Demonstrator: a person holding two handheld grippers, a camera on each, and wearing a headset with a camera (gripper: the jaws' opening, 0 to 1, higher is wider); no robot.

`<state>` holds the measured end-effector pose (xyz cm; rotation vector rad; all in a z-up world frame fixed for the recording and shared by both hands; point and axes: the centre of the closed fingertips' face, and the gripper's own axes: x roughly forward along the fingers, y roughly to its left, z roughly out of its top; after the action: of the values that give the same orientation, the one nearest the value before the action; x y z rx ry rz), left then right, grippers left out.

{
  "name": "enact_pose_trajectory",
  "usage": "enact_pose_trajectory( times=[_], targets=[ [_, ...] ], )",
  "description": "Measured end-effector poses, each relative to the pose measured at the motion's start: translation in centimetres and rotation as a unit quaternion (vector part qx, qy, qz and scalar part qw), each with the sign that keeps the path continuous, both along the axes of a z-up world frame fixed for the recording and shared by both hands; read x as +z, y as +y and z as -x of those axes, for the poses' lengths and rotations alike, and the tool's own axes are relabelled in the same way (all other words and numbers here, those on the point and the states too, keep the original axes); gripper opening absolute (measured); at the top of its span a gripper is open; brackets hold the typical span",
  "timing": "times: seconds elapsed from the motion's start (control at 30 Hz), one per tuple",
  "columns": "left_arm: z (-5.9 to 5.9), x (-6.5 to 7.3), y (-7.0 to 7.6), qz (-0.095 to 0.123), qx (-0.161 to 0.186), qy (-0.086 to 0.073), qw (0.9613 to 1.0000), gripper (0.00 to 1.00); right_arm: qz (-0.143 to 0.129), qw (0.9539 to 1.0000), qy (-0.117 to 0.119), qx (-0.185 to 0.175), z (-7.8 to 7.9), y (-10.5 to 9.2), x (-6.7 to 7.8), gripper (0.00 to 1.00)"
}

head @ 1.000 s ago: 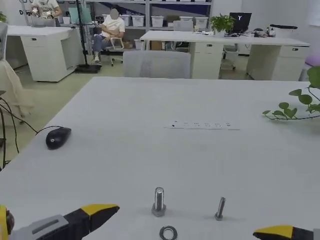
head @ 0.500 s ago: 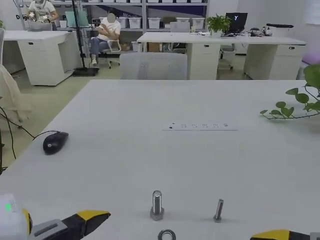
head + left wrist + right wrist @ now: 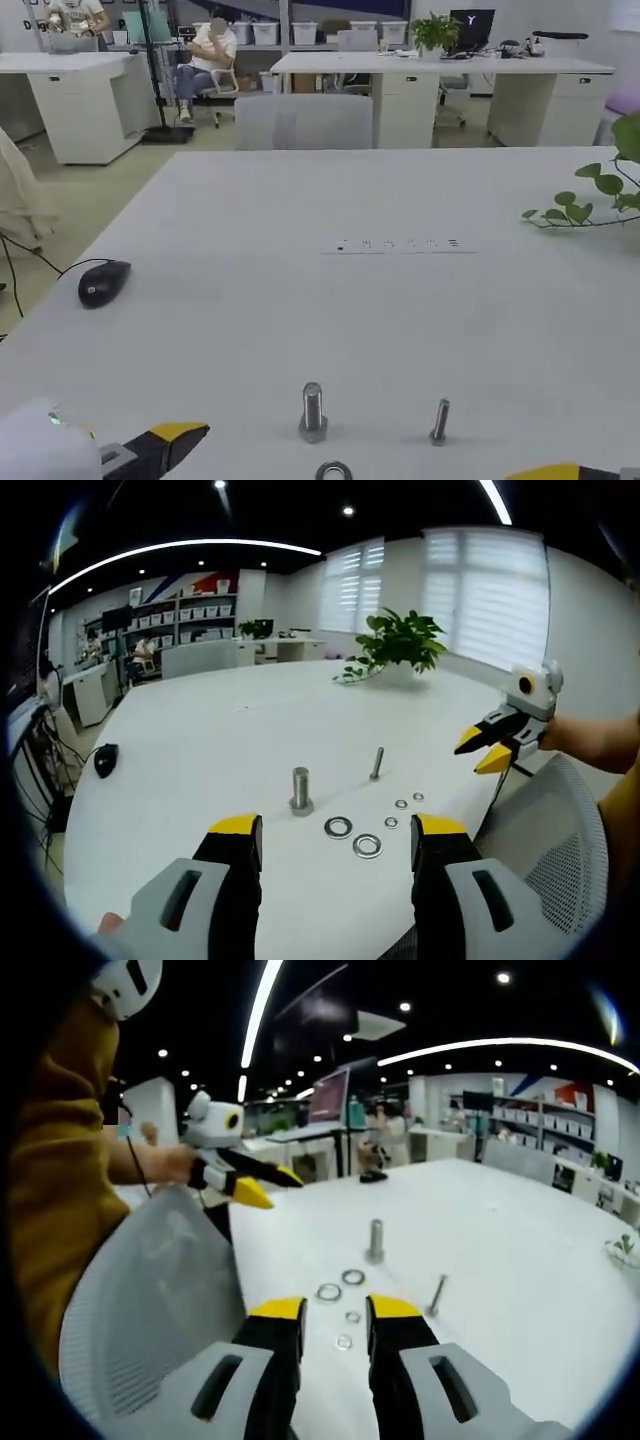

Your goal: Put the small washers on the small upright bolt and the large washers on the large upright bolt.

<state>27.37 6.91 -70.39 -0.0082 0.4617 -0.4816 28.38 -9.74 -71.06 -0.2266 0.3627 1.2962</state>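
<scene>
My left gripper (image 3: 338, 825) gapes wide and my right gripper (image 3: 335, 1310) stands narrowly parted; both are empty. Flat steel washers (image 3: 367, 845) lie just before the thick upright steel bolt (image 3: 300, 790) and the thin upright steel bolt (image 3: 377, 763). I'd pinch one by its rim and lower it level.

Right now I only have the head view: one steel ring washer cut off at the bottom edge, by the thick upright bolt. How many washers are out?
Observer: Five in the left gripper view: two large steel ring washers and three small steel washers, flat on the white tabletop.
Operator: Where, relative to the bolts?
Observer: All on the person's side; the large pair nearest the thick upright steel bolt, the small ones nearest the thin upright steel bolt.
Operator: Jaws?
Observer: Left gripper and right gripper both open, holding nothing.
</scene>
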Motion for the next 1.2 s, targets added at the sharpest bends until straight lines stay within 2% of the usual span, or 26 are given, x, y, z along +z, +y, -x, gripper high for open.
enact_pose_trajectory(
  times=[0.07,0.17,0.33,0.43,0.53,0.67,0.7,0.8,0.9,1.0,1.03,1.1,1.13,1.17,1.2],
  targets=[
    [-0.1,-0.5,-0.1,-0.005,0.001,0.004,1.0000,0.59,0.013,0.9999,-0.001,0.004,-0.4,-0.1,-0.5,0.26],
    [0.0,-1.7,0.0,-0.014,0.004,0.027,0.9995,0.59,0.030,0.9995,0.000,0.012,-0.8,-0.1,-1.0,0.26],
    [0.0,-1.8,0.1,-0.013,0.009,0.026,0.9995,0.60,0.048,0.9986,0.002,0.020,-1.6,0.1,-1.6,0.25],
    [-0.1,-1.5,0.1,-0.012,0.006,0.023,0.9996,0.60,0.077,0.9965,-0.003,0.031,-2.0,0.2,-2.4,0.25],
    [-0.2,-1.4,0.1,-0.016,0.002,0.025,0.9995,0.60,0.090,0.9952,-0.004,0.037,-2.4,0.4,-2.8,0.24],
    [-0.3,-1.4,0.1,-0.010,0.006,0.026,0.9996,0.60,0.123,0.9913,-0.003,0.046,-2.9,-0.2,-3.7,0.23],
    [-0.3,-1.4,0.2,-0.009,0.007,0.027,0.9996,0.60,0.143,0.9885,-0.005,0.048,-3.0,-0.6,-4.2,0.23],
    [-0.3,-1.2,-0.1,-0.004,0.007,0.027,0.9996,0.60,0.166,0.9843,0.004,0.059,-3.1,-1.2,-5.1,0.20],
    [-0.2,-1.1,-0.2,-0.006,0.004,0.025,0.9997,0.60,0.209,0.9748,-0.007,0.078,-3.3,-1.7,-6.3,0.19],
    [-0.2,-1.2,-0.2,-0.003,0.006,0.026,0.9996,0.60,0.224,0.9700,0.000,0.094,-3.2,-1.6,-6.7,0.19],
    [-0.2,-1.2,-0.2,-0.004,0.006,0.026,0.9996,0.60,0.246,0.9638,-0.007,0.103,-3.5,-1.9,-6.9,0.19],
    [-0.1,-1.2,-0.3,-0.004,0.006,0.026,0.9996,0.60,0.273,0.9542,-0.025,0.120,-3.7,-2.1,-7.3,0.19],
    [-0.1,-1.2,-0.3,-0.004,0.006,0.027,0.9996,0.60,0.288,0.9486,-0.024,0.130,-3.7,-2.2,-7.6,0.19],
    [0.0,-1.3,-0.3,-0.005,0.007,0.028,0.9996,0.60,0.295,0.9449,-0.023,0.141,-3.7,-2.3,-7.9,0.19],
    [0.0,-1.2,-0.3,-0.005,0.007,0.026,0.9996,0.60,0.297,0.9432,-0.026,0.146,-3.9,-2.1,-8.1,0.19]
  ],
)
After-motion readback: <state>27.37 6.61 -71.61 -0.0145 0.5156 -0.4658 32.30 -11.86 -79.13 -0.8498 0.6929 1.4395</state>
